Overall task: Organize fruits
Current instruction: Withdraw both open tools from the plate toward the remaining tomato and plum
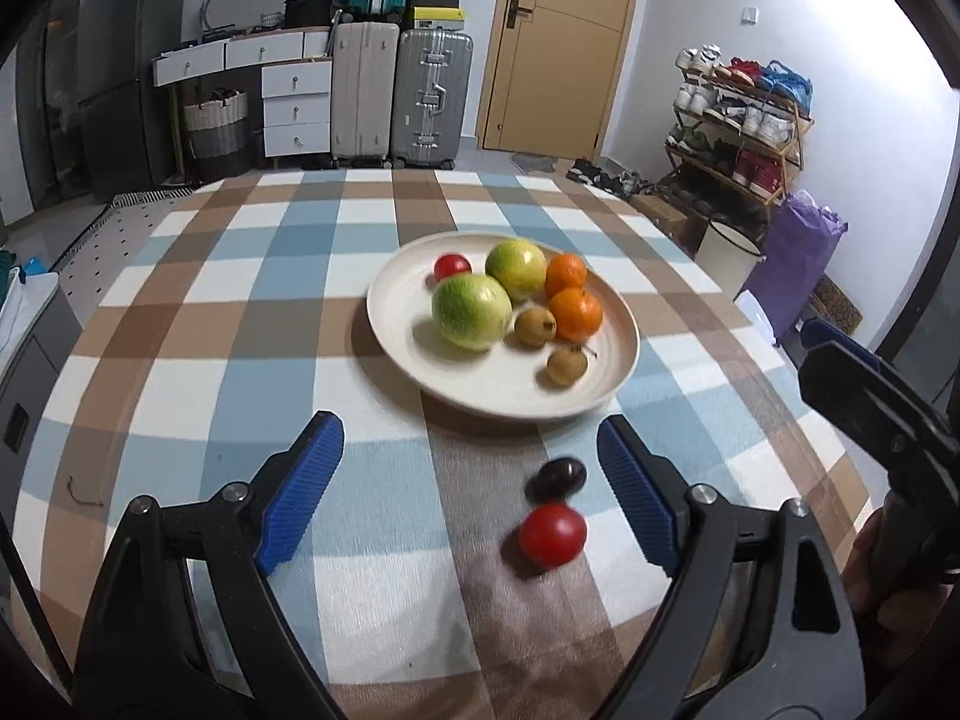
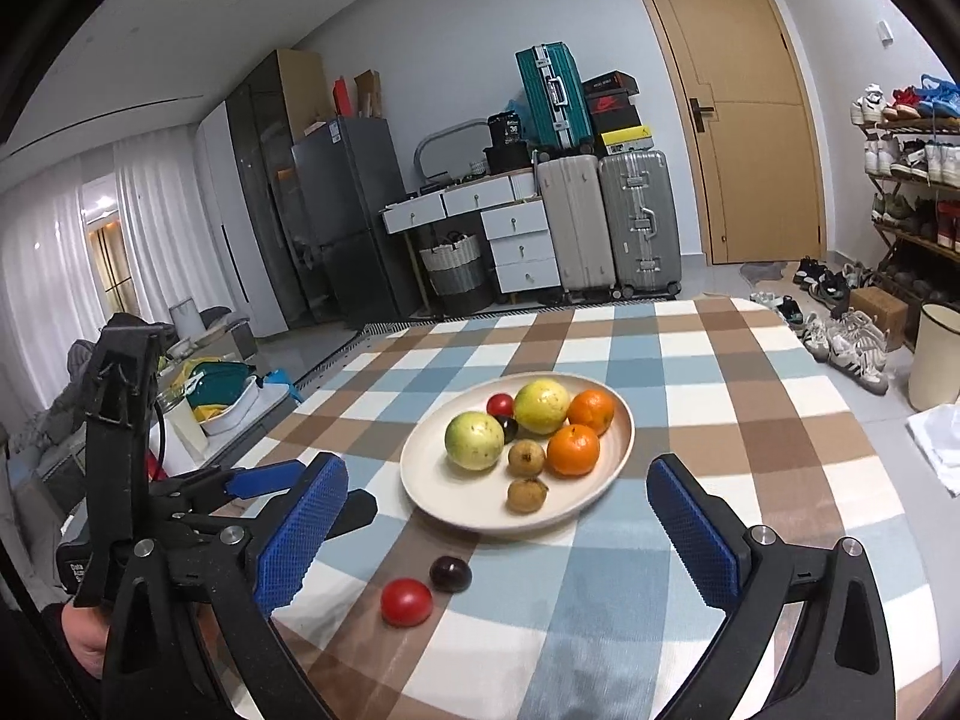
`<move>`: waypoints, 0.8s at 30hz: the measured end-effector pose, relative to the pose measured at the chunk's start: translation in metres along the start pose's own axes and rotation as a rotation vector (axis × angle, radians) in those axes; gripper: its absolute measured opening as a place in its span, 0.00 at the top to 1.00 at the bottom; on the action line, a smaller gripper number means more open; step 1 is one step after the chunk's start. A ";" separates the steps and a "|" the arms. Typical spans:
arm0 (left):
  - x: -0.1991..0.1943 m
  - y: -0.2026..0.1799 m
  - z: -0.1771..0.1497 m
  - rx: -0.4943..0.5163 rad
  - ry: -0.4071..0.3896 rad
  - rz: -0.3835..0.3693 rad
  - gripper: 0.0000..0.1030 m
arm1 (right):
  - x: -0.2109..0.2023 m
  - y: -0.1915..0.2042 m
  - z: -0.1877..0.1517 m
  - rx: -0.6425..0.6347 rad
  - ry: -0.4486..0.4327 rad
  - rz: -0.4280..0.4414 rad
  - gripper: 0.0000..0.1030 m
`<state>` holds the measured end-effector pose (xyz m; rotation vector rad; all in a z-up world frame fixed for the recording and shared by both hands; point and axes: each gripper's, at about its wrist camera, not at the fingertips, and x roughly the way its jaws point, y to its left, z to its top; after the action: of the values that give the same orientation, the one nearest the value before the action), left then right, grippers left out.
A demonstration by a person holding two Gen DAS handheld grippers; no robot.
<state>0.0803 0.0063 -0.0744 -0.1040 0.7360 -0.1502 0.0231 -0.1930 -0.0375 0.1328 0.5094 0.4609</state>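
Just short of the plate (image 1: 618, 354), on the checked tablecloth (image 1: 240, 324), two loose fruits sit out of place: a red tomato (image 1: 552, 535) and a dark plum (image 1: 557, 478), touching or nearly so, the plum on the plate side of the tomato. The left gripper (image 1: 471, 492) hangs over them with its blue pads spread wide and nothing between them. Both fruits lie toward its right-hand finger (image 1: 636, 492), the tomato deeper inside the span, the plum further out toward the fingertips. Both look roundish, so no long axis seems to matter much for the grasp.

From the right wrist view, the right gripper (image 2: 498, 540) is also spread and empty, with the same tomato (image 2: 407, 601) and plum (image 2: 450, 573) lying near its left-hand finger (image 2: 300, 534), off centre. Both grippers are close, but the left one looks better placed; a small shift to its right would centre the tomato.

Now the plate (image 2: 600, 492) itself: two green guavas (image 2: 474, 440), two oranges (image 2: 573, 450), two small brown fruits (image 2: 527, 457), another red tomato (image 2: 500, 404) at the far side, and a second dark plum (image 2: 510, 427) tucked behind the nearer guava. Most of the sorting appears done; these two strays look like the last to go in.
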 end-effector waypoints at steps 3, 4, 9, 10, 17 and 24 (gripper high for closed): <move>0.004 -0.002 -0.011 0.012 0.018 -0.004 0.17 | -0.002 0.000 -0.008 -0.003 0.006 -0.013 0.01; 0.005 -0.003 -0.014 0.014 0.026 -0.010 0.17 | -0.002 0.001 -0.010 -0.004 0.010 -0.018 0.01; 0.013 -0.003 -0.026 0.014 0.057 -0.017 0.17 | -0.003 -0.002 -0.019 0.005 0.030 -0.030 0.01; 0.015 -0.003 -0.028 0.012 0.062 -0.020 0.17 | -0.003 -0.002 -0.021 0.007 0.033 -0.032 0.01; 0.025 -0.005 -0.035 0.018 0.092 -0.028 0.17 | -0.001 0.000 -0.029 0.008 0.058 -0.018 0.01; 0.030 -0.006 -0.036 0.025 0.112 -0.055 0.17 | 0.004 0.002 -0.038 0.015 0.093 -0.016 0.01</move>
<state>0.0777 -0.0065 -0.1199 -0.0926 0.8430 -0.2187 0.0060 -0.1891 -0.0718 0.1222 0.6048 0.4490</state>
